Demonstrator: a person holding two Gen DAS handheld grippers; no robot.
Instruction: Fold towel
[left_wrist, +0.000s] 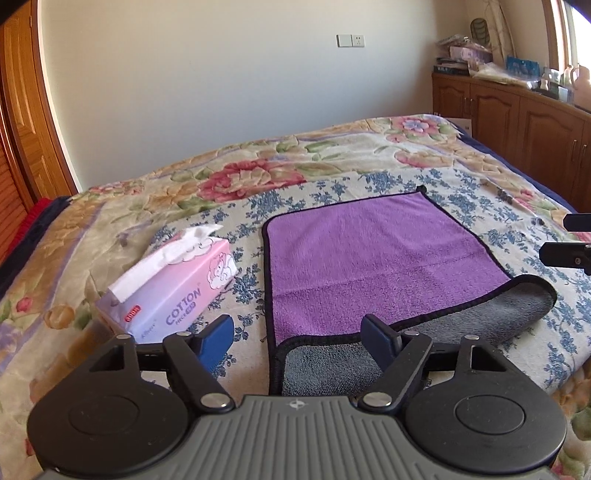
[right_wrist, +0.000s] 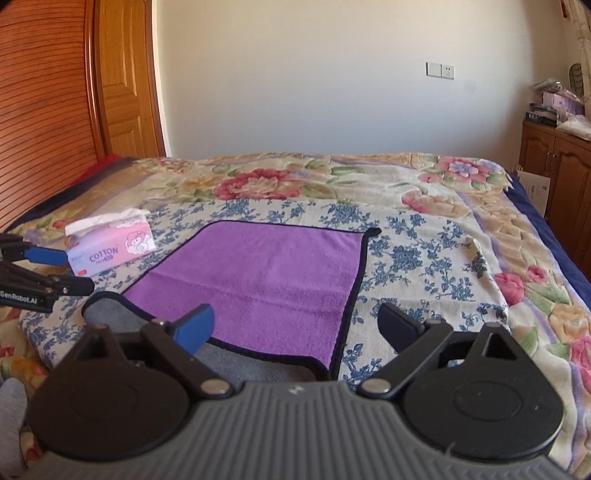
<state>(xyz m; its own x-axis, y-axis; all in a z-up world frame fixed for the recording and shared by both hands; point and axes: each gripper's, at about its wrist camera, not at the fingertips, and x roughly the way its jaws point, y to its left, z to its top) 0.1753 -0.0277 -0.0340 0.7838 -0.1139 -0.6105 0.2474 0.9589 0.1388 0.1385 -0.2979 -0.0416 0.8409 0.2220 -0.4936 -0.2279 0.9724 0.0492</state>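
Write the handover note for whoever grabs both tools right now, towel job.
Left tool: open, holding nothing, poised over the towel's near left corner.
Right tool: open, holding nothing, over the near right corner.
Towel: lies on the floral bedspread, purple side up, with its near edge turned over to show the grey underside. Otherwise spread flat.
Tissue box: sits left of the towel, apart from it.
Done: only that narrow near-edge flap.
Left: grip the near corners, carry them to the far edge, then flatten.
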